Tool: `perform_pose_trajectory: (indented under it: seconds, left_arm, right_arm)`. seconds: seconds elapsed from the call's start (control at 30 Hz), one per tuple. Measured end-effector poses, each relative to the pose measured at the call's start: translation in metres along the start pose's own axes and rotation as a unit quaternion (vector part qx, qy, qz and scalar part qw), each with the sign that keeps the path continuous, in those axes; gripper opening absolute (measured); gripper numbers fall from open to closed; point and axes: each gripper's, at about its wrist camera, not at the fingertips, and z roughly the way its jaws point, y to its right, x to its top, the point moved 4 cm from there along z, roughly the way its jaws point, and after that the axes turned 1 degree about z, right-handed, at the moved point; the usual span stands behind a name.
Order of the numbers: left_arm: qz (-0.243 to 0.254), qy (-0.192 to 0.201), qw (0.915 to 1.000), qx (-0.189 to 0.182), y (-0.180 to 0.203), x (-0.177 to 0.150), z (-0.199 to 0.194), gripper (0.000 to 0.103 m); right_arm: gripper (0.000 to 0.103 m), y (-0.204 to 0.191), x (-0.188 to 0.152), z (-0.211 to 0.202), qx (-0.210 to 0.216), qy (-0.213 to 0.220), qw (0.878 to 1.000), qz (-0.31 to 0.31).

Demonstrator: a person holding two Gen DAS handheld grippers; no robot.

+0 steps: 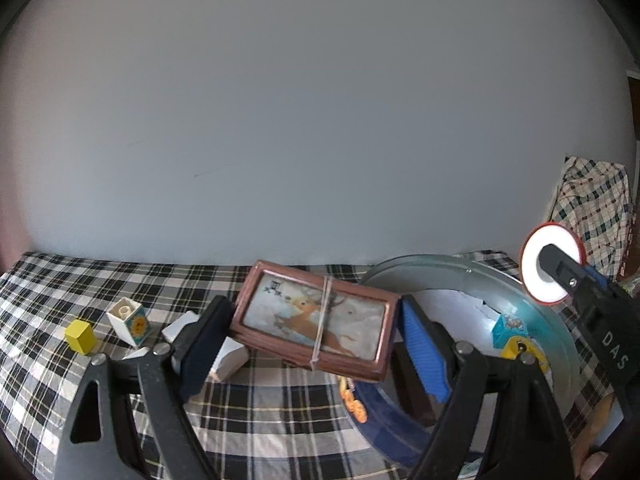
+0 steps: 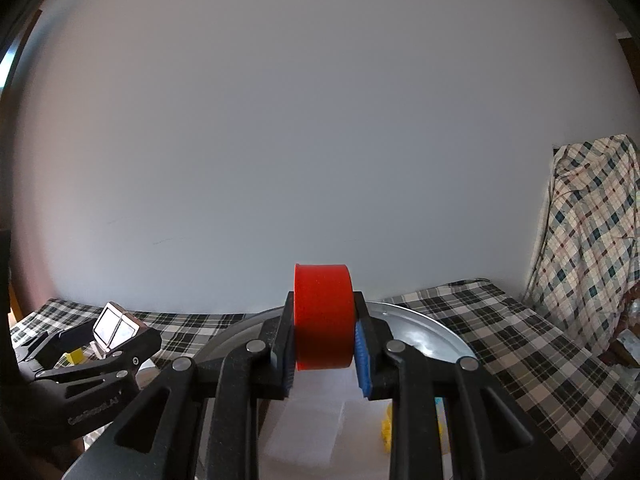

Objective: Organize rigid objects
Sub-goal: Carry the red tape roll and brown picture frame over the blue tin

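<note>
Both grippers hold something above the checked cloth, beside a round tin.

In the left wrist view, the left gripper (image 1: pixel 316 340) clamps a brown box (image 1: pixel 316 322) at centre frame, tilted and bound by a rubber band, raised off the cloth (image 1: pixel 248 408). Lower left of it lie a yellow block (image 1: pixel 80 336), a white brick (image 1: pixel 130 320) with a sun print, and white pieces (image 1: pixel 228 358) partly hidden by the left finger. The tin (image 1: pixel 460 276) sits at lower right, a blue block (image 1: pixel 506 330) inside. At the right edge the right gripper (image 2: pixel 323 350) shows, gripping a red tape roll (image 2: pixel 323 316); in the right wrist view the roll sits at centre between both pads, above the tin's white interior.
</note>
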Motion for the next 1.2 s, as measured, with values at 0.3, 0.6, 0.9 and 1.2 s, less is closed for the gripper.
perform_pose_trajectory:
  seconds: [0.3, 0.6, 0.9, 1.2]
  left_arm:
    - [0.008, 0.001, 0.9998, -0.016, 0.02, 0.004, 0.007, 0.084]
    - [0.022, -0.004, 0.9994, -0.026, 0.037, 0.004, 0.013, 0.084]
    - [0.028, -0.013, 0.999, -0.033, 0.05, 0.006, 0.02, 0.084]
    - [0.043, -0.034, 0.9978, -0.036, 0.062, 0.001, 0.037, 0.084]
  right_arm:
    - [0.026, 0.017, 0.004, 0.004, -0.019, 0.001, 1.0, 0.005]
    - [0.026, 0.037, 0.007, 0.011, -0.037, 0.0, 0.999, 0.01]
    - [0.026, 0.054, 0.007, 0.02, -0.054, -0.006, 0.998, 0.014]
    - [0.026, 0.066, 0.004, 0.034, -0.068, -0.026, 0.997, 0.011]
